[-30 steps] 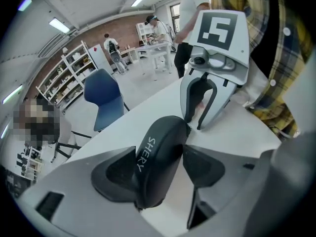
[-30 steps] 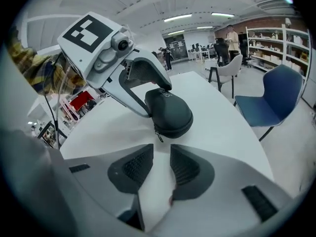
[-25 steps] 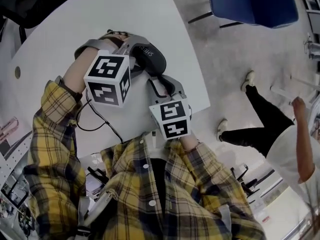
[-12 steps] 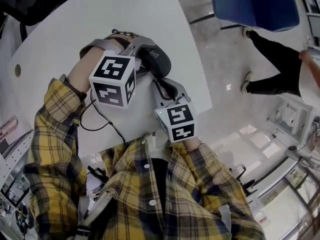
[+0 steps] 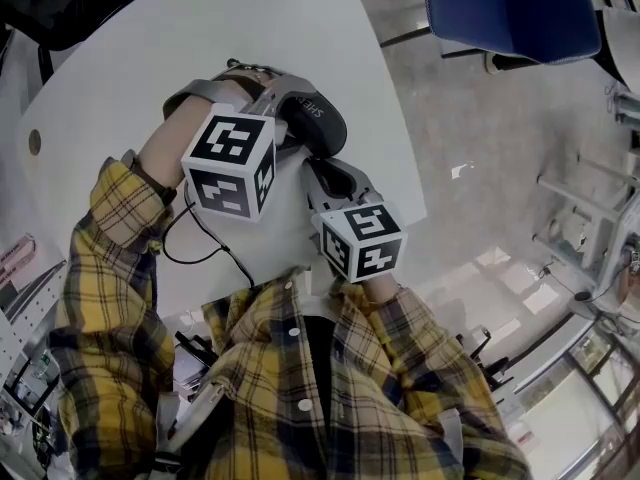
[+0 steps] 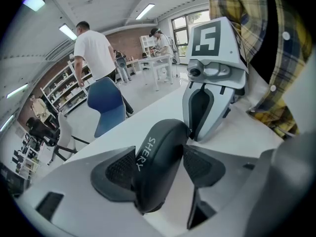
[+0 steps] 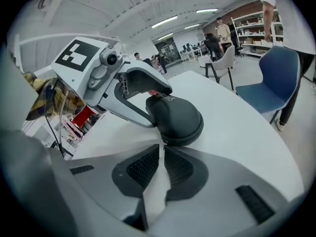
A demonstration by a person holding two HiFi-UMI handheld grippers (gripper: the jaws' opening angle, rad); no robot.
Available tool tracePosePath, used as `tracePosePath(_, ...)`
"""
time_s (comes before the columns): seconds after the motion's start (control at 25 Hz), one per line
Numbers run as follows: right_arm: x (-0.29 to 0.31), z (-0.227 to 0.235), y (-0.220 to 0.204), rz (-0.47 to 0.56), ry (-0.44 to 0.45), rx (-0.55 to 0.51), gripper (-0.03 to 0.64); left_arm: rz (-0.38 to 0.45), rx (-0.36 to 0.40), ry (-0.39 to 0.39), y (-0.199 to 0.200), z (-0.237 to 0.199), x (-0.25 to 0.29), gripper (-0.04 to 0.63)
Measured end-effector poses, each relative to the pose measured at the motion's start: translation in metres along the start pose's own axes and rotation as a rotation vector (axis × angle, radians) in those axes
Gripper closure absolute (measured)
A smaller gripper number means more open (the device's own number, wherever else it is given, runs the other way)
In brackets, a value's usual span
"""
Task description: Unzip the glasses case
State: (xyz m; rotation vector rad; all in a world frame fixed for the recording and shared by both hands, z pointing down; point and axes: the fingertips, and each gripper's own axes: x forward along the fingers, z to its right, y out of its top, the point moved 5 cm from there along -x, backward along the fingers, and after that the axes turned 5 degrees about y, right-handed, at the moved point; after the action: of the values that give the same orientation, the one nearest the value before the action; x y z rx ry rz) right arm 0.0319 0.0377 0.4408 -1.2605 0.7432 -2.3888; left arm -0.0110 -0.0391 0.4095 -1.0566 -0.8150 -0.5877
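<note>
A black oval glasses case (image 5: pixel 314 121) lies on the white table (image 5: pixel 150 58). My left gripper (image 5: pixel 283 118) reaches over it from the left. In the left gripper view its pads (image 6: pixel 118 171) press both sides of the case (image 6: pixel 160 149), so the left gripper (image 6: pixel 158 168) is shut on it. My right gripper (image 5: pixel 326 171) comes from the near side. In the right gripper view its jaws meet at the tips, and the right gripper (image 7: pixel 162 151) is pinched on the small zipper pull (image 7: pixel 161 143) at the near rim of the case (image 7: pixel 176 120).
The table's right edge (image 5: pixel 405 158) runs close beside the case. A blue chair (image 5: pixel 510 3) stands on the floor beyond it. A black cable (image 5: pixel 200 243) trails from the left gripper. A person in a white shirt (image 6: pixel 94 48) stands far behind.
Both grippers and the case have drifted slightly to the right. The person on the floor at the right has walked out of the head view.
</note>
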Motion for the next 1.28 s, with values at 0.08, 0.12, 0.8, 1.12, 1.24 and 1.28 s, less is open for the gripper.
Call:
tracePosePath(0.08, 0.001, 0.000, 0.001, 0.002, -0.028, 0.026, 0.606, 0.002, 0.001, 0.002, 0.001, 0.000, 0.000, 0.305)
tracePosePath(0.12, 0.002, 0.001, 0.001, 0.007, -0.046, 0.043, 0.606, 0.004, 0.002, 0.004, 0.001, 0.000, 0.000, 0.305)
tracePosePath(0.8, -0.015, 0.023, 0.000, -0.077, -0.072, -0.051, 0.618, 0.043, 0.011, 0.022, 0.000, 0.001, 0.002, 0.304)
tracePosePath(1.12, -0.021, 0.049, 0.019, -0.237, 0.004, -0.295, 0.618, 0.066, 0.013, 0.062, 0.001, 0.002, 0.000, 0.304)
tracePosePath(1.24, -0.017, 0.061, 0.031, -0.290, 0.042, -0.414, 0.618, 0.077, 0.004, 0.087, 0.001, 0.002, -0.001, 0.305)
tracePosePath(1.28, -0.015, 0.064, 0.035, -0.310, 0.058, -0.460, 0.618, 0.077, 0.001, 0.091, 0.001, 0.002, 0.000, 0.305)
